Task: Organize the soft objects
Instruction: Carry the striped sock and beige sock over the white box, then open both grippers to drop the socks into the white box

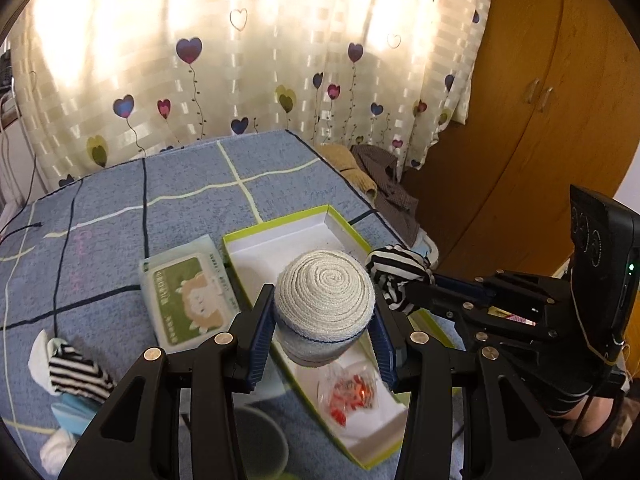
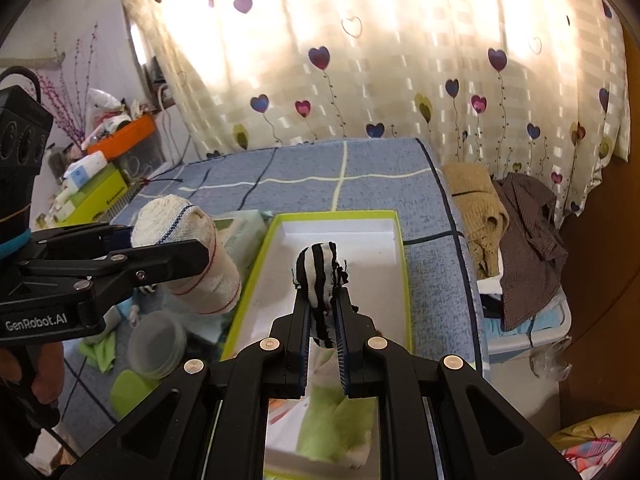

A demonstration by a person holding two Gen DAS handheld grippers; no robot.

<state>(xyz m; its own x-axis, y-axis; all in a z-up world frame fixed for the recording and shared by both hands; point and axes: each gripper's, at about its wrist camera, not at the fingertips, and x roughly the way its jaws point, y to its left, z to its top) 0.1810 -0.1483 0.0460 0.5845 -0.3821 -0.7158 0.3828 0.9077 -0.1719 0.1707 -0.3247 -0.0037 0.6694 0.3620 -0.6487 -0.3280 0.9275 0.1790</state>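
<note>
My left gripper (image 1: pixel 324 320) is shut on a rolled white cloth (image 1: pixel 326 300) with thin blue and red lines, held above the green-rimmed white box (image 1: pixel 280 232). The roll also shows in the right wrist view (image 2: pixel 188 248), left of the box (image 2: pixel 340 216). My right gripper (image 2: pixel 322 300) is shut on a black-and-white striped sock (image 2: pixel 320 276), held over the box; the sock shows in the left wrist view (image 1: pixel 396 272) at the box's right rim. A small clear packet with red pieces (image 1: pixel 348 396) lies in the box's near end.
A green wet-wipes pack (image 1: pixel 188 300) lies left of the box on the blue bedspread (image 1: pixel 180 184). Another striped sock (image 1: pixel 76 372) and pale cloths lie at the near left. Clothes (image 2: pixel 512 220) are piled past the bed's right edge. A wardrobe (image 1: pixel 540 120) stands right.
</note>
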